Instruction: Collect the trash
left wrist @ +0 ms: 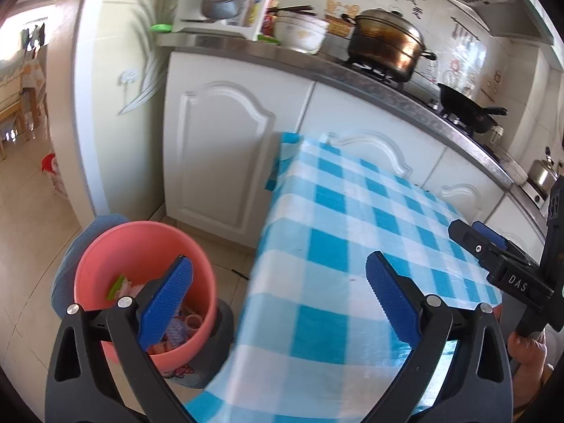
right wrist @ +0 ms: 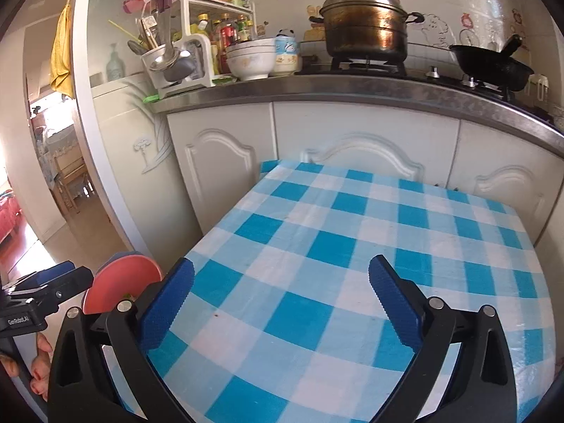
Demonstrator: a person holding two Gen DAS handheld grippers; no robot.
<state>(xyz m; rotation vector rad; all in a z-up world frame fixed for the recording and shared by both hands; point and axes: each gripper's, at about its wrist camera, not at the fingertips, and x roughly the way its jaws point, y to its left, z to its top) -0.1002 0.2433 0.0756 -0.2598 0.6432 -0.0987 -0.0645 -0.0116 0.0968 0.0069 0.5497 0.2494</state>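
Your left gripper (left wrist: 278, 282) and right gripper (right wrist: 282, 282) both have jaws spread wide with nothing between them, over the checked tabletop (right wrist: 352, 246). The trash (left wrist: 121, 287) lies inside the pink bin (left wrist: 141, 246), lower left of the left wrist frame.

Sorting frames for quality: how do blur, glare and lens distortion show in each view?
Left wrist view: motion blur smears the checked tablecloth edge, the counter bows steeply, daylight blows out the doorway. Right wrist view: sharper, glare on the steamer pot, same fisheye curve and dark corners.
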